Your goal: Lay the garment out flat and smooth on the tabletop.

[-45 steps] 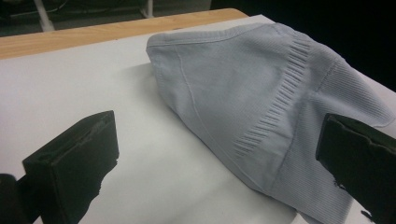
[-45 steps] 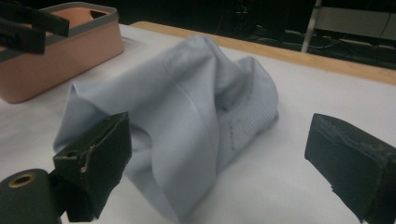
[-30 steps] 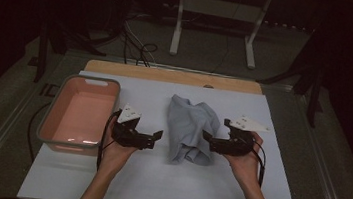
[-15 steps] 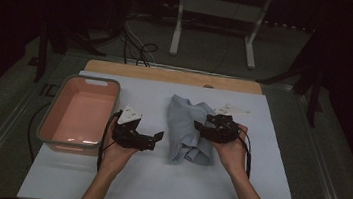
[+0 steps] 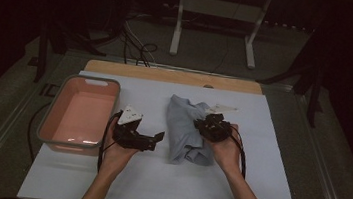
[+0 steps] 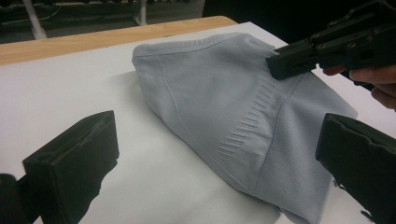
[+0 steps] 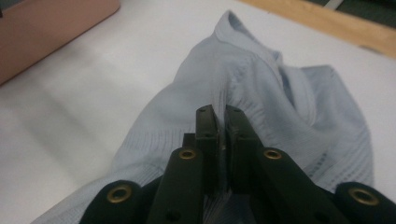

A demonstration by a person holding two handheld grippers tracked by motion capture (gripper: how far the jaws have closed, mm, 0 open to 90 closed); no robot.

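Sweater (image 5: 186, 131), right of pink bin (image 5: 81, 111): soft, light, limp knit; will likely sag. Right gripper (image 7: 222, 116) just closed, pinching ribbed fold. Left gripper (image 5: 152, 139) wide open, empty, beside sweater's near edge.

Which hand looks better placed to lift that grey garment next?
Probably the right. The right gripper has just been closing, and its jaws are now pinched on a fold of the grey garment. The left gripper stands open beside the garment, over the white table cover, apart from the cloth.
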